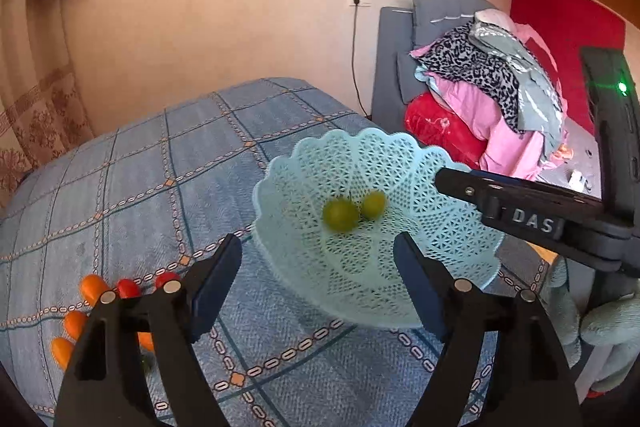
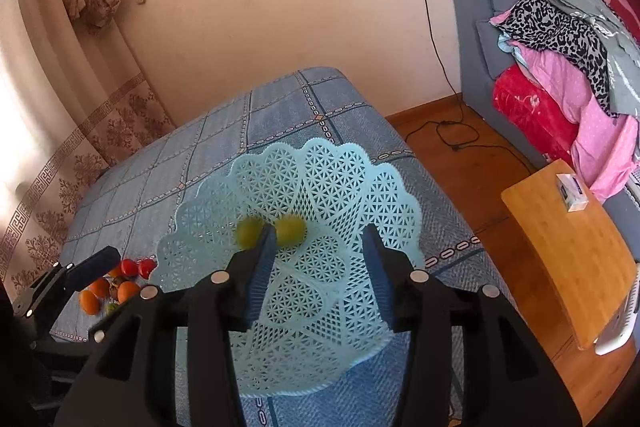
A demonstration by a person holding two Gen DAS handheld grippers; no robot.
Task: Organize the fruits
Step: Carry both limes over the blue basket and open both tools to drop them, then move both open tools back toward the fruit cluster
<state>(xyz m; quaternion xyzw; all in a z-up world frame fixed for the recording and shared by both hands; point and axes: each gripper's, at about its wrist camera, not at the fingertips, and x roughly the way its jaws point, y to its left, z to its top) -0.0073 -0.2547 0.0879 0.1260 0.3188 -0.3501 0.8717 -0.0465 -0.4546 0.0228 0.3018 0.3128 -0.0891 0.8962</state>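
Black gripper arms fill the bottom of both views. From the left wrist, the left gripper [image 1: 318,263] has its 2 blue-padded fingers [image 1: 214,283] spread wide with nothing between them, poised over the near left rim of a pale blue lattice basket [image 1: 400,163]. The basket sits on a table covered by a blue checked cloth [image 1: 140,167]. Inside the basket, near its middle, lie 2 small green fruits [image 1: 340,214], touching or almost touching; both are blurred. They lie beyond the left fingertips, between their lines but well apart from either pad.

To the left of the basket, on the cloth, is a cluster of small orange fruits [image 1: 93,287] and red fruits [image 1: 128,287], partly hidden behind the left finger.

From the right wrist, the right gripper [image 2: 320,241] is also spread open and empty, hanging above the basket. Its left fingertip overlaps the gap between the 2 green fruits in the picture; whether it touches them cannot be told. Right of the basket stand a wooden side table [image 2: 568,259] and a grey sofa [image 2: 476,39] piled with bedding [image 2: 560,75].
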